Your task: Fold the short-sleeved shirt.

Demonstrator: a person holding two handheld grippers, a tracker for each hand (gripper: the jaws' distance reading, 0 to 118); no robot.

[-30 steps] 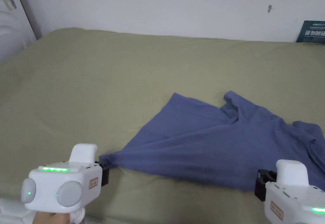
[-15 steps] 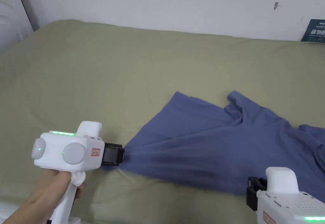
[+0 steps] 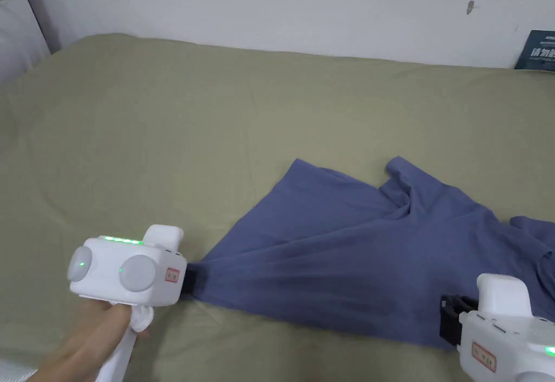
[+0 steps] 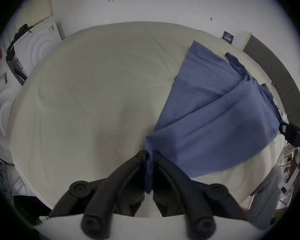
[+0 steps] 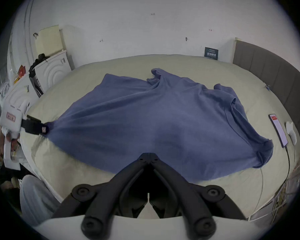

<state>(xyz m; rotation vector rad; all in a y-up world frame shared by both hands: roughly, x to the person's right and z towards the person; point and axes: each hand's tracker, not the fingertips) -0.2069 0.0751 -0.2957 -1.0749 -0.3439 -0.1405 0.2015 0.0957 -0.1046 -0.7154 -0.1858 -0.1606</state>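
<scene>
A blue short-sleeved shirt (image 3: 352, 253) lies spread on the olive bed sheet (image 3: 217, 128), collar and sleeves toward the far right. My left gripper (image 3: 189, 285) is shut on the shirt's near left hem corner, and blue cloth sits pinched between its jaws in the left gripper view (image 4: 149, 157). My right gripper (image 3: 449, 321) is shut on the near hem further right, its jaw tips meeting on the cloth (image 5: 148, 154). The hem is pulled taut between the two grippers, with creases fanning out from the left corner.
A phone (image 5: 278, 130) with a cable and a small white object (image 5: 291, 134) lie on the bed to the right of the shirt. A padded headboard (image 5: 267, 74) lines the right side. A dark card (image 3: 539, 50) leans on the far wall. Bare sheet spreads left.
My left gripper has risen off the near edge of the bed with the hem corner held in it. My right gripper has stayed at the hem. The camera has shifted slightly.
</scene>
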